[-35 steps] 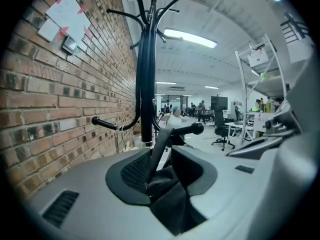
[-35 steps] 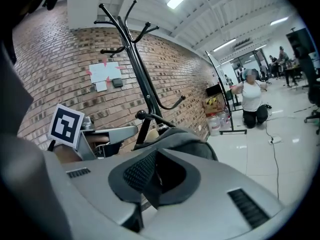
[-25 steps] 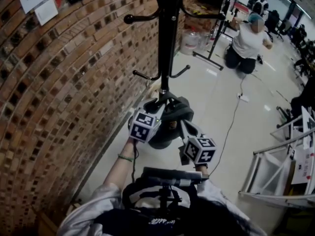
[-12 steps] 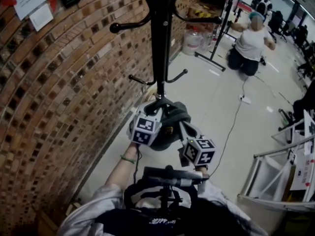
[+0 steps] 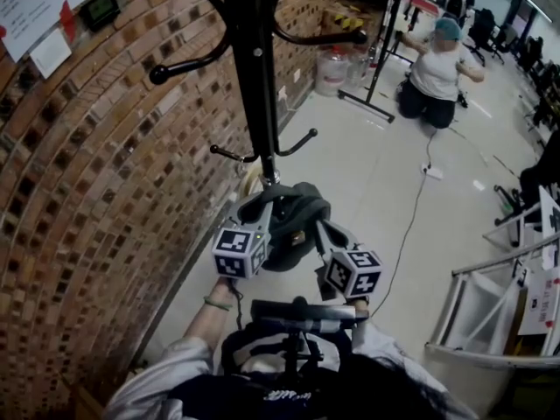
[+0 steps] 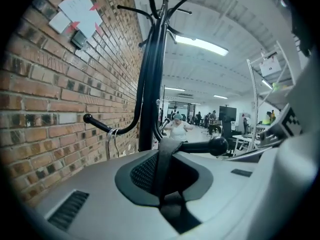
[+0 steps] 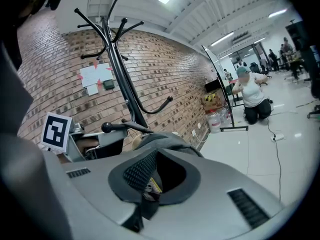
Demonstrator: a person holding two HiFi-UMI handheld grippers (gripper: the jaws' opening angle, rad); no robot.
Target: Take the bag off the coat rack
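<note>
Left gripper [image 6: 162, 176] is clamped on the strap [image 6: 162, 156] and right gripper [image 7: 147, 186] is clamped on the bag [image 5: 293, 226] at its dark edge, with the bag hanging between them tight against the rack [image 5: 254, 77] pole. The strap top touches a low knobbed hook [image 6: 202, 146]; can't tell if it's looped over it. Wall [image 5: 96, 182] sits close on the left, while the floor [image 5: 385, 191] is open to the right out to a cable [image 5: 411, 217] and a white frame [image 5: 490, 304].
</note>
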